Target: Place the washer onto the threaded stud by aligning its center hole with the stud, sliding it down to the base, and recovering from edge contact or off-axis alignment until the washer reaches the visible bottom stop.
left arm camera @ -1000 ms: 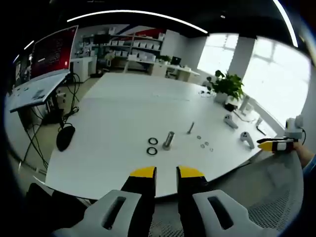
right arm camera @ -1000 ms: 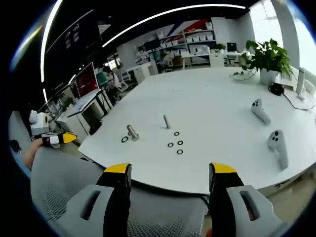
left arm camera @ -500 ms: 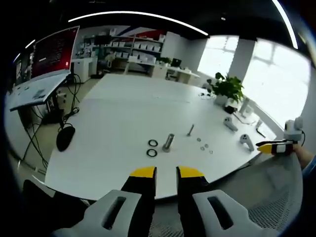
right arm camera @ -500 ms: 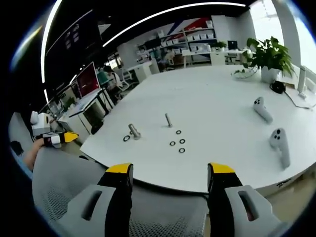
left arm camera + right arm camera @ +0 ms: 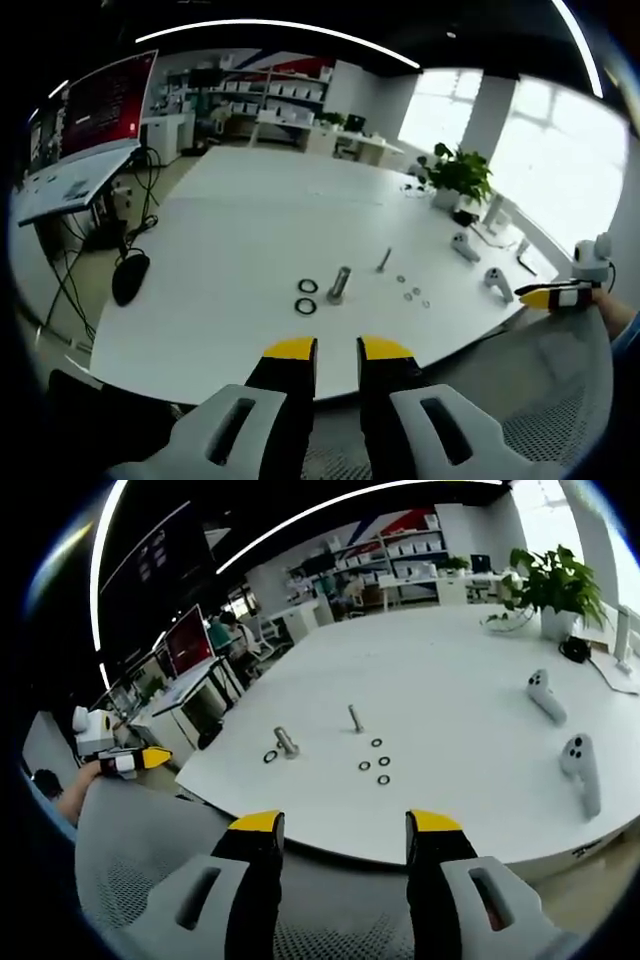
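Washers lie flat on the white table [image 5: 230,250], well ahead of both sets of jaws, none pinched. Left gripper view, left to right: two dark rings [image 5: 305,296] sit just left of the thick bolt [image 5: 339,284], which stands with its long axis roughly upright, slightly tilted; next the thin stud [image 5: 384,260], long axis also near upright, leaning a little right; then four small washers [image 5: 412,291] in a loose cluster beside it. All of it is straight ahead of the left gripper [image 5: 337,350], slightly right of the jaw gap. Left jaws nearly pressed together, a thin gap between the yellow tips, nothing in them. Two white controllers [image 5: 478,262] lie further right, a potted plant [image 5: 459,174] beyond. The right gripper shows at the right edge.

Right gripper view, left to right: the left gripper in a hand at the left edge; two rings, thick bolt [image 5: 286,742], thin stud [image 5: 355,718], four small washers [image 5: 374,763], two controllers [image 5: 562,730]. Right gripper [image 5: 339,826] jaws spread wide, empty; the washers lie ahead, in line with the gap between them.
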### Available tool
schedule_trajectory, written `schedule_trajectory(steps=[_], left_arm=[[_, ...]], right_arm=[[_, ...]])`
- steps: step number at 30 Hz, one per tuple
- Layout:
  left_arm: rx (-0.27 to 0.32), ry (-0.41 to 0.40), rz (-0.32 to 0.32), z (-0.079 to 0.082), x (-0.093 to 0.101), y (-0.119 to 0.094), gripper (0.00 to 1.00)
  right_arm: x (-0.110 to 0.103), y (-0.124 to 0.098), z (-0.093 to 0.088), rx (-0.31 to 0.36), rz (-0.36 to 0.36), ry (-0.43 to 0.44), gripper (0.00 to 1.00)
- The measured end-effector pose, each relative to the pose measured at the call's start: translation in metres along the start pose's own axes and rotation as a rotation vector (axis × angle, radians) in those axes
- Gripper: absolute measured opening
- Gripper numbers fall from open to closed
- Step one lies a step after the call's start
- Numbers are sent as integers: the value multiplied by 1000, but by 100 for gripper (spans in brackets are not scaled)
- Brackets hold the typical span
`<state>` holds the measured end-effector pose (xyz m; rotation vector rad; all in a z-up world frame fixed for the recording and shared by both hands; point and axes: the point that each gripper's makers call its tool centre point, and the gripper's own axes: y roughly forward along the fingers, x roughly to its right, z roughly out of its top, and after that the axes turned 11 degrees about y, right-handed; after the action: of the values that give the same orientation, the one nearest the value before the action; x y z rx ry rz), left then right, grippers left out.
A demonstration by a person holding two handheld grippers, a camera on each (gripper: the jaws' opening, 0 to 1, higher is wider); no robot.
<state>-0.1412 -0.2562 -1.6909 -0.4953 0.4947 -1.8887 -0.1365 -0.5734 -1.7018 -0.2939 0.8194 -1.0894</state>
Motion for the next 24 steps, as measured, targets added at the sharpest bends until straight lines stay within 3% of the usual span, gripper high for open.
schedule_trajectory(steps=[24], left_arm=[[-19, 1, -7, -3, 3, 0, 13]], right_arm=[[-3, 0, 0, 4, 20, 5, 48]])
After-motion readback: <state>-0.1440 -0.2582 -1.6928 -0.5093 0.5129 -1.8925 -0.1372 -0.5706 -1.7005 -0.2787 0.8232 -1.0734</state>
